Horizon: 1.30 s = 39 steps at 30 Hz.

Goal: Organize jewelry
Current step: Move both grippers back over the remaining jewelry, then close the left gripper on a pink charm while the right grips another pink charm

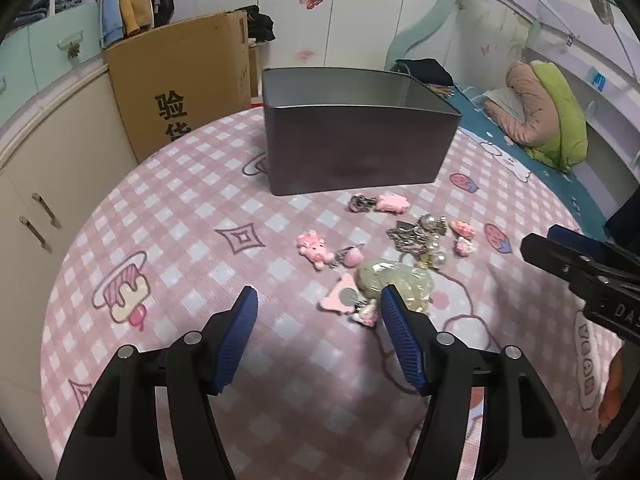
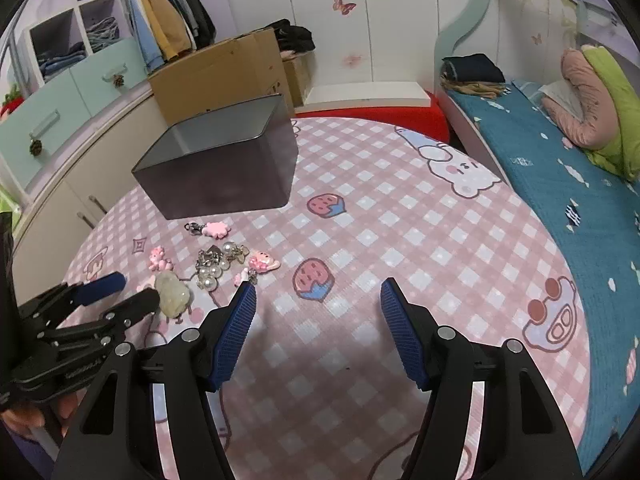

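Pink checked tablecloth (image 1: pixel 192 216): dark open box (image 1: pixel 356 148) at twelve o'clock, jewelry pile (image 1: pixel 416 240) at one o'clock. Left gripper (image 1: pixel 318 300): jaws spread, empty. Right gripper (image 2: pixel 318 294): jaws spread, empty.

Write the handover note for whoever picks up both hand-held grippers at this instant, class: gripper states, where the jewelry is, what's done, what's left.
Left hand-held gripper: open, empty, just short of the jewelry pile, with the pale translucent charm by its right finger.
Right hand-held gripper: open, empty, over bare checked cloth, pile to its left.
Dark box: open-topped, beyond the pile; as far as its inside shows, it holds nothing.
Done: nothing moved into the box, as far as can be seen.
Left: every pink charm, pearl piece and chain.
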Available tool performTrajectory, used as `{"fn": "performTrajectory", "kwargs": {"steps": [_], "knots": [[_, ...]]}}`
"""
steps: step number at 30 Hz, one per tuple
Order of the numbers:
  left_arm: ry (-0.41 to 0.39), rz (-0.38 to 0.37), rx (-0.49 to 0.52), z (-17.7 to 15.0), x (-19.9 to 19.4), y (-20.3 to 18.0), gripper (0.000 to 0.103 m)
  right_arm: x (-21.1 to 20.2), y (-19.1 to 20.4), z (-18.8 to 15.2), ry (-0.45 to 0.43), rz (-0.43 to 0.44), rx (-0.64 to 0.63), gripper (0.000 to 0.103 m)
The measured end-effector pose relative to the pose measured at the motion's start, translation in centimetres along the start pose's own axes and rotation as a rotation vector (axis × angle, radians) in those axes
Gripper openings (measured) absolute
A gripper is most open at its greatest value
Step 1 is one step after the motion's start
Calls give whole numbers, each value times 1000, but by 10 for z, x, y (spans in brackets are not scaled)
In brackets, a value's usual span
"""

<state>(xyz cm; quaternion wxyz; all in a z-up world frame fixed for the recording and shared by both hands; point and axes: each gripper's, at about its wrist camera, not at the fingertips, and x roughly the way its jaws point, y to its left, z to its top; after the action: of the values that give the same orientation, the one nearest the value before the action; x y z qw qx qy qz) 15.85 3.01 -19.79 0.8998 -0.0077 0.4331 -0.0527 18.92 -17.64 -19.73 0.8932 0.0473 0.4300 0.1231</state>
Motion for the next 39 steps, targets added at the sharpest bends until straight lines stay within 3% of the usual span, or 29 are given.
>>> {"fn": "performTrajectory", "kwargs": {"steps": [3, 9, 12, 13, 14, 25, 29, 37, 39], "knots": [[6, 47, 37, 2, 3, 0, 51, 3, 0, 0, 4, 6, 0, 63], [13, 41, 58, 8, 8, 1, 50, 10, 2, 3, 19, 12, -10, 63], [10, 34, 74, 11, 10, 1, 34, 15, 5, 4, 32, 8, -27, 63], [9, 38, 77, 12, 10, 1, 23, 17, 5, 4, 34, 6, -31, 63], [9, 37, 82, 12, 10, 1, 21, 19, 6, 4, 37, 7, -35, 63], [-2, -7, 28, 5, 2, 13, 20, 41, 36, 14, 62, 16, -105, 63], [-12, -28, 5, 4, -6, 21, 20, 49, 42, 16, 61, -33, -142, 62], [-30, -71, -7, 8, -14, 22, 20, 45, 33, 16, 57, -56, -138, 19], [-32, -83, -11, 10, -15, 22, 20, 44, 33, 15, 57, -52, -144, 15]]}}
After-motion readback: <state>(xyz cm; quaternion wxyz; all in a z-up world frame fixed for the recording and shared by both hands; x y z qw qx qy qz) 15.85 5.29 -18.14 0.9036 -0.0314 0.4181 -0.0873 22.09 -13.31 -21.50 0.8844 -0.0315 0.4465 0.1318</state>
